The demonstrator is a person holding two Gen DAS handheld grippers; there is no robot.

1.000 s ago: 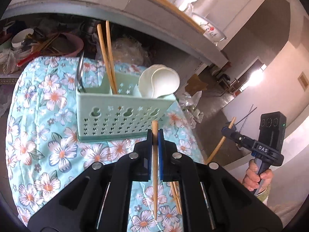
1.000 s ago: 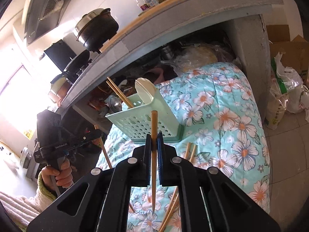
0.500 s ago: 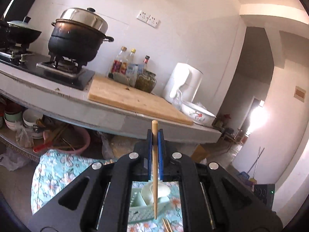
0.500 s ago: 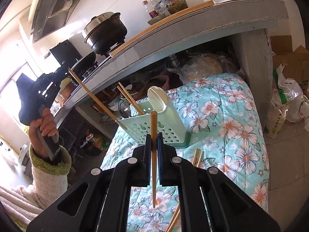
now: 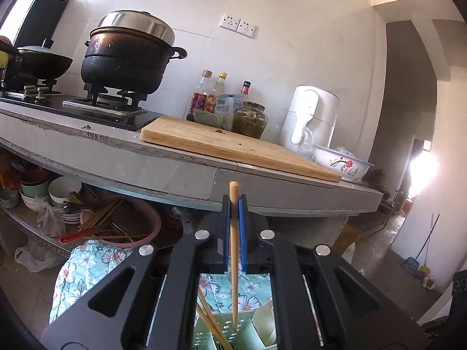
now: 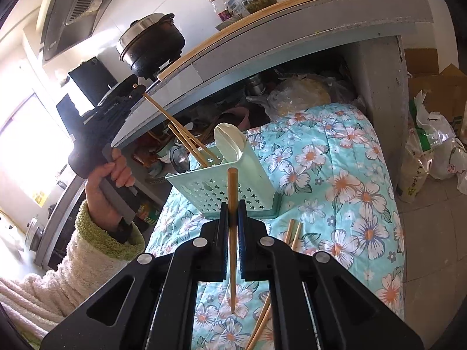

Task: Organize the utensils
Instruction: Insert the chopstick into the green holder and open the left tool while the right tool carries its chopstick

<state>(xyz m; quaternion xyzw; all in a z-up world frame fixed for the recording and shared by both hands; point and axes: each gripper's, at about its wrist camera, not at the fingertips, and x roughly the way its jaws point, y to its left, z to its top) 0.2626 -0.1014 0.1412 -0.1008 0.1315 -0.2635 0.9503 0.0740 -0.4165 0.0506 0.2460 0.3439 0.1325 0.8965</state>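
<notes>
Left gripper (image 6: 137, 89) lifted toward upper left, its chopstick (image 6: 172, 125) tip now lowered into the holder (image 6: 221, 186).
Right gripper (image 6: 232, 218) clamps second chopstick (image 6: 232, 233), lower centre.

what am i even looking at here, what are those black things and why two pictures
No robot: a person holds a handheld gripper in each hand, with a camera on each looking along its fingers. One picture is from the left gripper, the other from the right gripper. Each is shut on one wooden chopstick.

The right view shows the person's left hand lowering its chopstick into a green utensil basket, which already holds chopsticks and a pale spoon. The basket stands on a floral cloth, with loose chopsticks beside it.
</notes>
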